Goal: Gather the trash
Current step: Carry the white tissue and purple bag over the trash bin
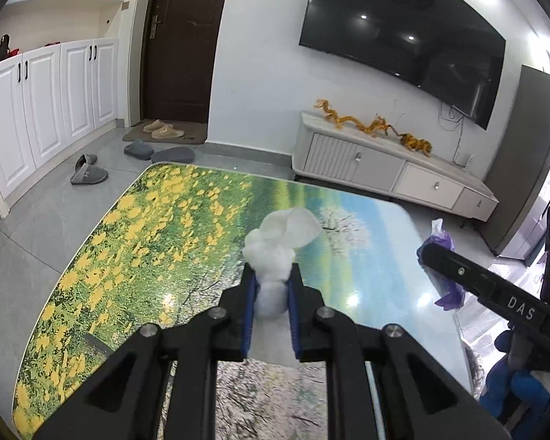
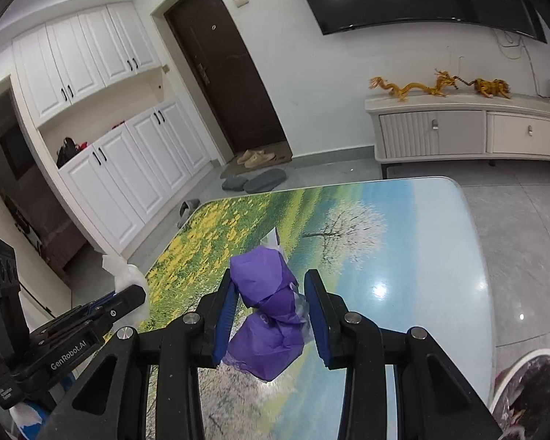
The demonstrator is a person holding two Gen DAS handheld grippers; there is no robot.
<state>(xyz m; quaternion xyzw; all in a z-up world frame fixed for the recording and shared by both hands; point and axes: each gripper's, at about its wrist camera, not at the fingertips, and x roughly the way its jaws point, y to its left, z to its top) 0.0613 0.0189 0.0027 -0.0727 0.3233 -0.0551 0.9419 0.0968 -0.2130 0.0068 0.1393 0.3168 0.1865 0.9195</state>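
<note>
Trash is held in both grippers above a table (image 1: 135,220) whose top is printed with yellow flowers, grass and a white tree. A white wad (image 1: 275,256) of crumpled tissue is clamped between the blue pads (image 1: 250,300) of the left gripper (image 1: 272,275); its upper part bulges out past the fingertips, clear of the tabletop. A purple wad (image 2: 267,315) of crumpled wrapping is squeezed between the pads of the right gripper (image 2: 271,282), with a pale scrap sticking out at its far end and a bit of clear film at its side.

In the left wrist view the right gripper is seen from the side at the right edge, with the purple wad at its tip, beside the table's right edge. In the right wrist view the left gripper is seen at the lower left, with the white wad at its tip, by the table's left edge. The two grippers are held apart, side by side.

Behind the table, a dark door (image 1: 187,44) is set in the wall, with slippers (image 1: 88,172) lying on the grey floor near it. White cupboards (image 1: 44,102) stand to the left. A black screen (image 1: 403,36) is mounted on the wall above a low white cabinet (image 1: 385,168), on which golden dragon figures (image 1: 370,124) are laid. A round bin (image 2: 528,396) is partly seen at the lower right of the right wrist view.
</note>
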